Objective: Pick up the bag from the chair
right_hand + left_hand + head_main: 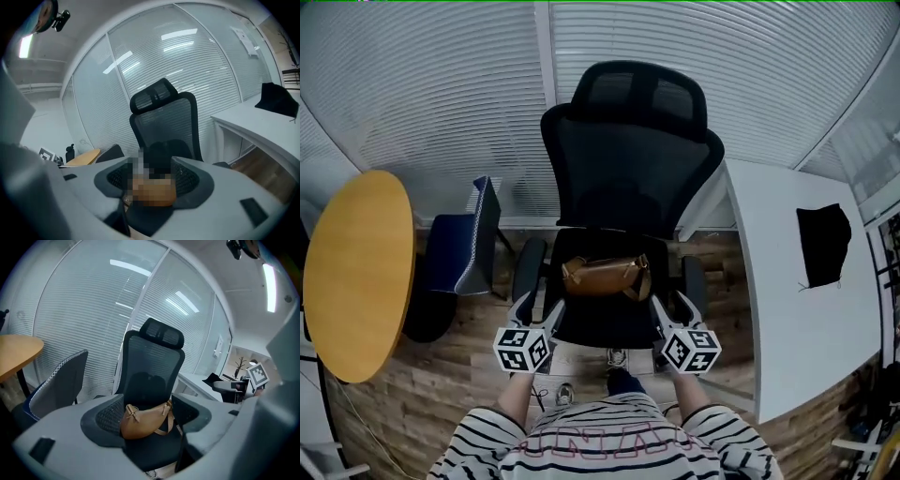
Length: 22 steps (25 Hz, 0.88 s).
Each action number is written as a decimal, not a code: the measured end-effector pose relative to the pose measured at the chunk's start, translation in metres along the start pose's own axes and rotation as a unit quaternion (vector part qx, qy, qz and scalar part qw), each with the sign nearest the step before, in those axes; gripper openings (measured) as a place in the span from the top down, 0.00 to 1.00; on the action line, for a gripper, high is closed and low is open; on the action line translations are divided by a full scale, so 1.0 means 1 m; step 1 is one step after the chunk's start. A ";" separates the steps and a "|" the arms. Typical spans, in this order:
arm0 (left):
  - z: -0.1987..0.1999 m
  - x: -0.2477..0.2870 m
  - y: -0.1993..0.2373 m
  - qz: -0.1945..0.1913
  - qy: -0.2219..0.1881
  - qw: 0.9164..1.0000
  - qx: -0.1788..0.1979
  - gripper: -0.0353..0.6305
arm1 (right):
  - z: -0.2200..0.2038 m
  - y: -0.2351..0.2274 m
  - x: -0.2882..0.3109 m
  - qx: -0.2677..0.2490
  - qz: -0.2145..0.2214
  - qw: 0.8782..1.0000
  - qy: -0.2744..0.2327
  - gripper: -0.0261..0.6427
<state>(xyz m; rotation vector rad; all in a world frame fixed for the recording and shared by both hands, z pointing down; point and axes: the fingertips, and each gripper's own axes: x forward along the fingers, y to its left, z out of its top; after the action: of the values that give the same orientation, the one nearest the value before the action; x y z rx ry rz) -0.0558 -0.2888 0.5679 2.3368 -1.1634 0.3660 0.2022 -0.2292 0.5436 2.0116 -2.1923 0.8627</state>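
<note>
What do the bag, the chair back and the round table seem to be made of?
The bag looks like tan leather or imitation leather: smooth, with a slight sheen and soft folds. The chair back seems to be black mesh on a plastic frame; a fine woven texture shows in the gripper views. The round table looks like matte light wood or laminate; which, I cannot tell.

The tan crescent-shaped bag (605, 277) looks like smooth leather with a soft sheen. The black office chair (628, 159) has a matt mesh back. The round yellow tabletop (358, 272) is smooth wood, the brown plank floor (441, 375) wood-grained, and the white desk (787, 328) matt.
</note>
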 end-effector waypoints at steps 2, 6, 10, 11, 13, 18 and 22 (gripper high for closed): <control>-0.008 0.016 0.005 0.012 0.008 1.000 -0.017 0.50 | -0.005 -0.015 0.019 0.002 0.003 1.000 0.019 0.61; -0.027 0.038 0.019 0.046 0.024 0.998 -0.044 0.50 | -0.016 -0.039 0.056 -0.006 0.009 0.998 0.057 0.61; -0.039 0.066 0.033 0.066 0.037 0.995 -0.058 0.50 | -0.025 -0.063 0.091 -0.019 0.012 0.996 0.085 0.61; -0.043 0.071 0.036 0.070 0.042 0.995 -0.063 0.50 | -0.029 -0.068 0.098 -0.021 0.014 0.995 0.095 0.61; -0.052 0.082 0.041 0.075 0.053 0.993 -0.073 0.50 | -0.039 -0.075 0.113 -0.024 0.019 0.993 0.115 0.61; -0.066 0.117 0.050 0.076 0.070 0.991 -0.090 0.50 | -0.064 -0.089 0.147 -0.030 0.033 0.987 0.155 0.61; -0.074 0.145 0.056 0.078 0.080 0.988 -0.105 0.50 | -0.079 -0.096 0.169 -0.031 0.045 0.984 0.171 0.61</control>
<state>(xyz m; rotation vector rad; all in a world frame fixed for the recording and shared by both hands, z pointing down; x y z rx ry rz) -0.0152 -0.3737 0.7122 2.0032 -1.2450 0.4543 0.2394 -0.3495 0.7116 1.6056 -2.0967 1.0460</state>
